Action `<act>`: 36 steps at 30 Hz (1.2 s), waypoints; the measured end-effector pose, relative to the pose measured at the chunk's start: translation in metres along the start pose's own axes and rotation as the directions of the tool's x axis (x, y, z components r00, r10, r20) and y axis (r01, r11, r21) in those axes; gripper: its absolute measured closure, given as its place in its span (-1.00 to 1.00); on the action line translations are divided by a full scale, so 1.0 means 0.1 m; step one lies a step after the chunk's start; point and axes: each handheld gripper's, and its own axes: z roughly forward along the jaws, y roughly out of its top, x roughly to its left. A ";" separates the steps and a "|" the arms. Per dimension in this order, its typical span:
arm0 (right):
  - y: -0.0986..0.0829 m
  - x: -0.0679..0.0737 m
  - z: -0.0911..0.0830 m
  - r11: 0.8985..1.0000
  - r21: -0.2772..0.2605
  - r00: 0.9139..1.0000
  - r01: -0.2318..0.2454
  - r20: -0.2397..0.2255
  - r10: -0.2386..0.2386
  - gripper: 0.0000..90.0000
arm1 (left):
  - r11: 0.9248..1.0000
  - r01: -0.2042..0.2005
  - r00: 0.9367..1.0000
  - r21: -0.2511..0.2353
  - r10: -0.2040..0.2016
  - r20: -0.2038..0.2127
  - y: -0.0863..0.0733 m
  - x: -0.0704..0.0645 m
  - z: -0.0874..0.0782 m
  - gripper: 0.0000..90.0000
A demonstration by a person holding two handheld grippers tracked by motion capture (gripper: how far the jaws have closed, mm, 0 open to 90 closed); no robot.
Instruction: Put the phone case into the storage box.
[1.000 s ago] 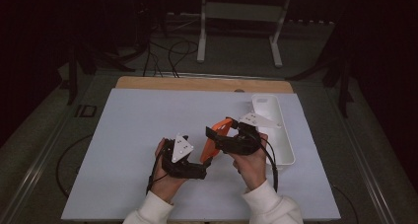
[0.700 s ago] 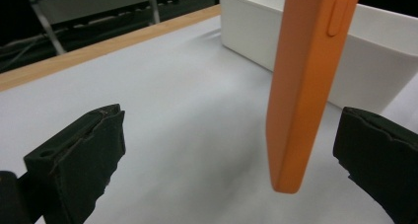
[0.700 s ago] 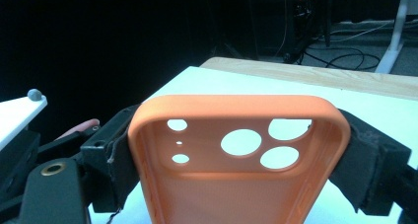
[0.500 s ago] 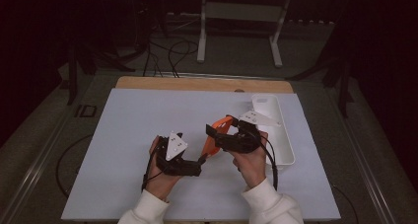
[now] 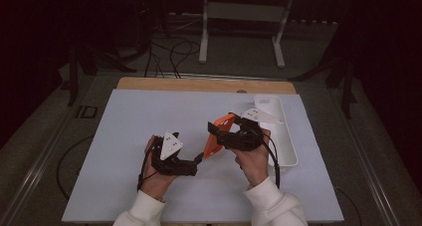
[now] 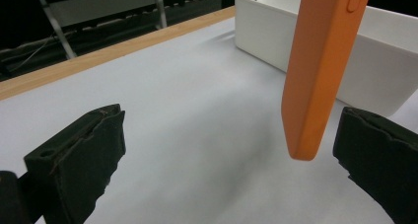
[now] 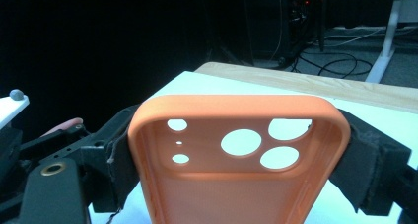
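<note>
Right hand-held gripper (image 5: 222,135) raised, clamping orange phone case (image 5: 217,135) by its sides, left hand-held gripper (image 5: 195,161) low, jaws wide

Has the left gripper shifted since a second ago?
Yes. In the high view the left gripper has slid left and toward the person, away from the white rectangular bin; its jaws stand open beside the orange phone case.

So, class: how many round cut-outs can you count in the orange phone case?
5, all near the top edge of the orange phone case, seen in the right gripper view: three large ones clustered at the right, two smaller at the left, plus a tiny hole between those.
</note>
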 end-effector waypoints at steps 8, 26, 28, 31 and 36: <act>0.07 -0.01 0.03 1.000 -0.006 1.000 0.014 0.016 -0.014 -0.64 | 1.000 0.006 1.000 -0.007 -0.006 -0.009 -0.02 0.09 -0.05 -1.00; 0.19 -0.07 0.11 0.999 -0.021 0.998 0.044 0.043 -0.043 -0.64 | 1.000 -0.008 1.000 -0.013 0.008 -0.003 -0.06 0.21 -0.13 -1.00; 0.20 -0.08 0.12 0.999 -0.017 0.998 0.045 0.049 -0.044 -0.64 | 1.000 -0.012 1.000 -0.012 0.011 -0.008 -0.06 0.22 -0.14 -1.00; 0.20 -0.10 0.13 0.999 -0.012 0.997 0.046 0.056 -0.045 -0.64 | 1.000 -0.011 1.000 -0.015 0.010 -0.014 -0.07 0.25 -0.16 -1.00; 0.20 -0.12 0.15 0.999 -0.009 0.997 0.047 0.068 -0.047 -0.64 | 1.000 -0.007 1.000 -0.018 0.006 -0.020 -0.09 0.30 -0.20 -1.00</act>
